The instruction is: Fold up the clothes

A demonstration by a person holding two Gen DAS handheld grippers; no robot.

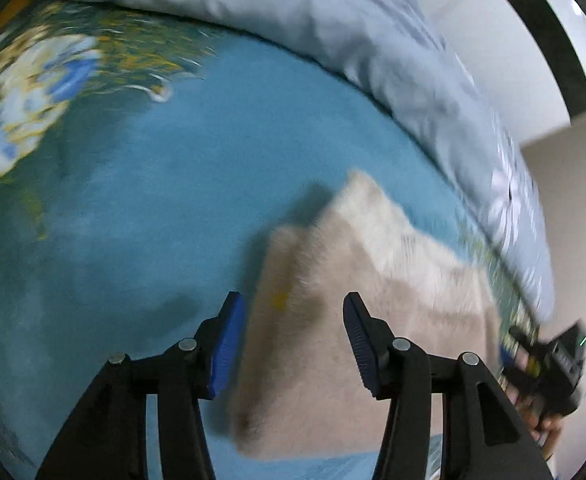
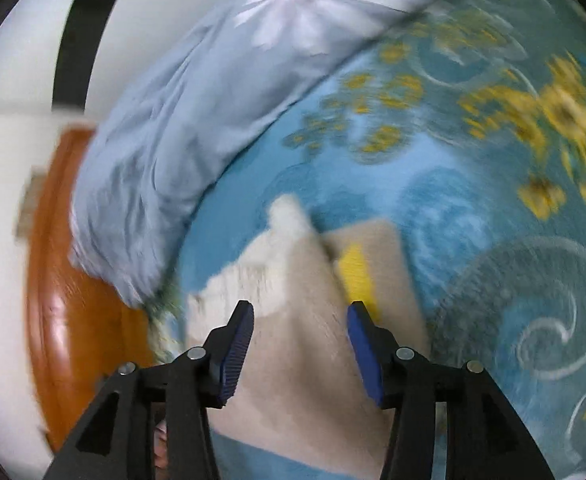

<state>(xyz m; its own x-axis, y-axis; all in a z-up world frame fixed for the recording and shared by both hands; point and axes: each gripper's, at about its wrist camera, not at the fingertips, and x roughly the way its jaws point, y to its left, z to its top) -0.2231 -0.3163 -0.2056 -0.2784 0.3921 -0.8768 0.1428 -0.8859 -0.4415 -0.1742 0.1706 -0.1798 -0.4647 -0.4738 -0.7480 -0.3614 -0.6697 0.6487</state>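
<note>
The garment (image 1: 333,340), a fuzzy beige piece with a yellow patch (image 2: 357,272), lies folded into a compact shape on the blue flowered bedspread (image 1: 173,180), close to the long pale-blue pillow (image 1: 373,60) that runs along the bed's edge. Both views are smeared with motion blur, so the folds are hard to read. The left gripper (image 1: 293,344) hangs over the garment with its blue-padded jaws spread wide and nothing between them. The right gripper (image 2: 299,346) does the same from the other side, jaws apart and gripping nothing, the beige cloth showing in the gap. In the left view the right gripper (image 1: 549,364) appears at the garment's far edge. An orange wooden bed frame (image 2: 73,300) shows beyond the pillow.
</note>
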